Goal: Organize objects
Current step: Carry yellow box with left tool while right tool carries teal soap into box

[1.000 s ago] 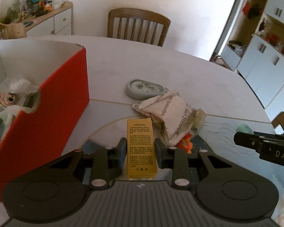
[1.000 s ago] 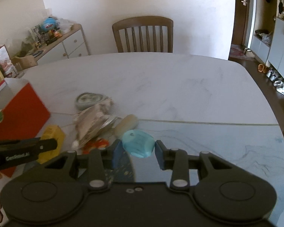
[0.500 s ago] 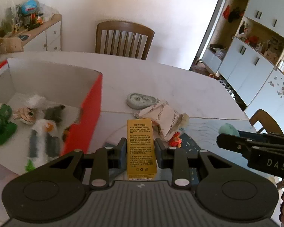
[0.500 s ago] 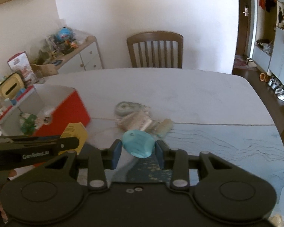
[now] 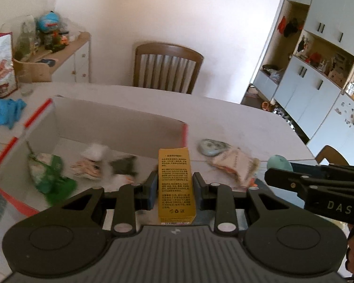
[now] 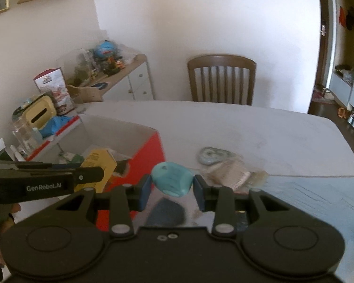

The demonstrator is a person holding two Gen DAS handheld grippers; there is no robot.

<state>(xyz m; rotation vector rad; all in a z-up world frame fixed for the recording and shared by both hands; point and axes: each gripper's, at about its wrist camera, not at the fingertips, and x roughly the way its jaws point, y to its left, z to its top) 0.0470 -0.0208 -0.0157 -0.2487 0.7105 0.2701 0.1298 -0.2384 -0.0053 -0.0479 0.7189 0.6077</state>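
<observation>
My left gripper (image 5: 175, 186) is shut on a tall yellow carton (image 5: 175, 184) with black print, held upright over the near wall of the red box (image 5: 56, 122). That carton (image 6: 98, 165) also shows in the right wrist view beside the left gripper (image 6: 92, 175). My right gripper (image 6: 172, 189) is shut on a teal rounded case (image 6: 172, 181), just right of the red box (image 6: 151, 155). In the left wrist view the teal case (image 5: 278, 163) peeks past the right gripper (image 5: 276, 175).
Several toys and packets lie inside the box, among them a green packet (image 5: 48, 174). On the white table (image 6: 259, 132) rest a grey-green oval pouch (image 6: 213, 154) and a crumpled paper packet (image 6: 231, 172). A wooden chair (image 6: 220, 80) stands behind. A cluttered sideboard (image 6: 120, 75) is at left.
Both grippers have risen and swung left toward the red box, each keeping its grip. The box's inside has come into full view and the loose table items have slid to the right.
</observation>
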